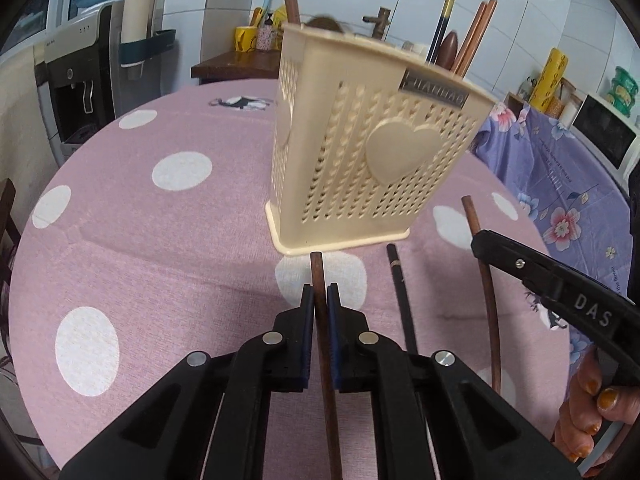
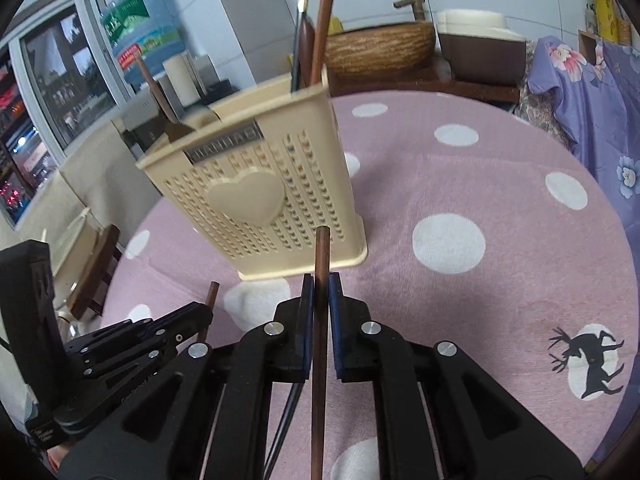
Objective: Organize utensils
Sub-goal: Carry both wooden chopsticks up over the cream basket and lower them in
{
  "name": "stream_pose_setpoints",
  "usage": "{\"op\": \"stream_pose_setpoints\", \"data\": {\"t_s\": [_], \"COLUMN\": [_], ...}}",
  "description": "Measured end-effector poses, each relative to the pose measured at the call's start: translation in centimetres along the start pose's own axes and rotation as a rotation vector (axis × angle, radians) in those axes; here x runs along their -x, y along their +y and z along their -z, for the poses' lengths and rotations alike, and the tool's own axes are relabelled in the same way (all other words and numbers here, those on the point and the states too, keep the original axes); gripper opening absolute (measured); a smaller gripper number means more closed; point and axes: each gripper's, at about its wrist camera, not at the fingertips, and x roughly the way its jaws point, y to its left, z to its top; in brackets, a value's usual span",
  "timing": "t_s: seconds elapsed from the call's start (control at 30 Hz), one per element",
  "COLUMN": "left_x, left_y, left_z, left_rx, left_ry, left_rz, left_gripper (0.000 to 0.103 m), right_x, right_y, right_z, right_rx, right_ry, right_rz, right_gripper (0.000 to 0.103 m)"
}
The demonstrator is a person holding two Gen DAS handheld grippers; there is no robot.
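Left gripper (image 1: 318,300) is clamped on a brown chopstick (image 1: 320,280), tip pointing at the foot of the cream holder (image 1: 360,152). Right gripper (image 2: 320,292) is likewise closed on its own brown chopstick (image 2: 322,256), tip just short of the holder (image 2: 264,184) base. The holder stands mid-table on the pink dotted cloth (image 1: 140,240), already carrying several chopsticks and a spoon.

A black chopstick (image 1: 400,292) lies loose on the cloth between the two grippers.

Risks:
- Both sticks are gripped low with long tails behind, so they could pivot or slip in the pads when lifted.
- The holder looks light and tall; a tip knocking its wall or rim could tip it.
- Two grippers close together near the same opening could collide.
- Sticks already inside may block entry.
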Motion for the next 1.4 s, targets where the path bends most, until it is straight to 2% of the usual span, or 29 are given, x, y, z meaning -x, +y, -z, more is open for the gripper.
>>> {"op": "stream_pose_setpoints", "data": {"t_s": [0.33,0.6,0.93,1.4], "left_x": [5.6,9.3,10.1,11.5], "left_y": [-0.8,-0.9,-1.1,-1.4], "left_z": [-2.0,-3.3,-3.8,-4.4], "left_rx": [-0.008,-0.020,-0.026,-0.031], "left_ry": [-0.150,-0.255,-0.266,-0.295], "left_rz": [0.067,0.100,0.113,0.134], "left_gripper": [0.007,0.007,0.007,0.007], "right_x": [7.4,12.7,13.2,13.2], "right_y": [0.9,2.0,3.4,3.4], "right_z": [-2.2,-3.8,-4.4,-5.0], "right_rx": [0.016,0.080,0.133,0.143], "right_ry": [-0.142,-0.232,-0.236,-0.238], "right_rz": [-0.124,-0.176,-0.178,-0.182], "right_gripper": [0.008,0.008,0.008,0.008]}}
